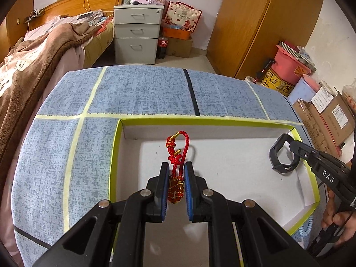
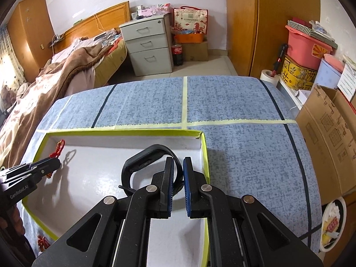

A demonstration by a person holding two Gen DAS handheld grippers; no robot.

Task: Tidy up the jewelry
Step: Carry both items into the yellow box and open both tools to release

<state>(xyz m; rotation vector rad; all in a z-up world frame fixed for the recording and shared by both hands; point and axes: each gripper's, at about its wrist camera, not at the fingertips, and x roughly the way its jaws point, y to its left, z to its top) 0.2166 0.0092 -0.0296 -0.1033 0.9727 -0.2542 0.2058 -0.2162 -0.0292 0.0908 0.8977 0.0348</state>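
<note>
Here the left gripper (image 1: pixel 176 171) has its fingers pinching a red cord charm (image 1: pixel 177 155), held up over the white box (image 1: pixel 244 166) w/ the green rim. The right gripper (image 2: pixel 178 170) has its fingers pinching a black wristband (image 2: pixel 142 162) over the same box, near its right wall. The box sits on the blue worktop (image 2: pixel 244 155). Behind: a bed (image 1: pixel 44 51), grey drawers (image 1: pixel 138 33), a cola bottle (image 1: pixel 162 44).

Red, black and blue on a taped bench

Red-and-gold knotted cord charm (image 1: pixel 176 155), black rubber wristband (image 2: pixel 151 164), white lime-edged cardboard tray (image 1: pixel 222 120), mottled blue cloth-covered bench (image 1: pixel 144 93) with pale-yellow tape.
</note>
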